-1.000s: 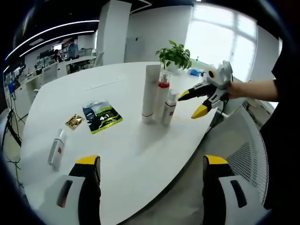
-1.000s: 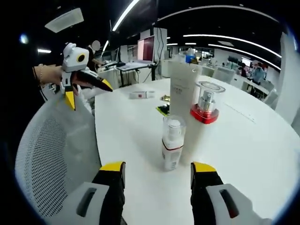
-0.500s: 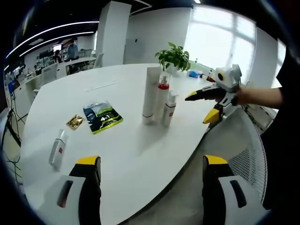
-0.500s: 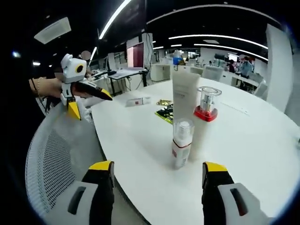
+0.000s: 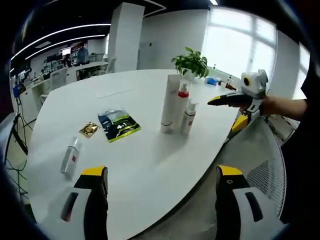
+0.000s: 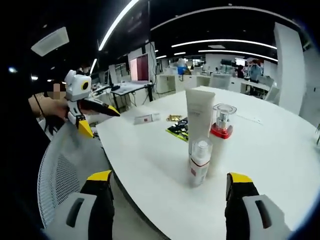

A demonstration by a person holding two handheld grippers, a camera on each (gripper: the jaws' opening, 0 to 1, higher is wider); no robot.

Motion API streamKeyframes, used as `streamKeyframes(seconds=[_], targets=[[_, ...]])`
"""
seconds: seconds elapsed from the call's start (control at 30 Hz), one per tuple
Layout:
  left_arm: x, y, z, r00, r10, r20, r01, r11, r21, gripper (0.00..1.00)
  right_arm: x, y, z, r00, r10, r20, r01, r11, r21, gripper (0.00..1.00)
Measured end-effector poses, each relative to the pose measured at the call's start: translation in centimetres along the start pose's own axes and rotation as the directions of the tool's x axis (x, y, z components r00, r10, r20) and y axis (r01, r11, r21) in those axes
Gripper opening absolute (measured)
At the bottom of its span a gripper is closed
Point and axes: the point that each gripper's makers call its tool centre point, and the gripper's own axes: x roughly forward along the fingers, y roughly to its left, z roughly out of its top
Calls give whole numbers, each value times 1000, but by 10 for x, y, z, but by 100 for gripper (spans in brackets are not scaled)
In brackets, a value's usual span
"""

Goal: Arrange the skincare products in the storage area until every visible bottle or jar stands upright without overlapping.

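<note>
Three bottles (image 5: 176, 106) upright; left gripper view adds potted plant (image 5: 190, 62).

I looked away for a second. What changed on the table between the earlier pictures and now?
The right tongs drew back from the three upright bottles toward the table edge, open and empty. Nothing was gripped or released. The left tongs stayed open, and the small bottle still lies flat on the table.

Two cameras facing each other across the white table's edge

Each looks from off the table (image 5: 150, 155), set back, toward three upright bottles (image 5: 178, 107) (image 6: 207, 145) (probably roughly midway); both share these.
</note>
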Motion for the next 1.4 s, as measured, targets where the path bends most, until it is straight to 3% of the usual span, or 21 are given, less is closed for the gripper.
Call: streamKeyframes(seconds=[0.13, 0.5, 0.8, 1.2, 1.37, 1.4], targets=[[-5, 3, 2, 1000, 7, 5, -7, 1000, 3, 86, -3, 5, 7, 999, 8, 51, -8, 1000, -9, 99], [-16, 14, -1, 999, 53, -5, -53, 999, -3, 99, 0, 0, -20, 999, -52, 7, 52, 999, 4, 99], [-13, 15, 1, 998, 57, -5, -57, 998, -7, 99, -2, -3, -20, 998, -61, 14, 61, 998, 6, 99], [-11, 33, -1, 998, 69, -9, -70, 997, -24, 98, -8, -7, 7, 993, -86, 84, 83, 996, 42, 99], [-9, 42, -2, 996, 82, -18, -82, 996, -24, 98, -14, -2, 9, 992, -96, 78, 92, 995, 44, 99], [-9, 44, -2, 996, 83, -19, -84, 996, -23, 98, -17, 2, 16, 990, -96, 102, 92, 995, 38, 99]])
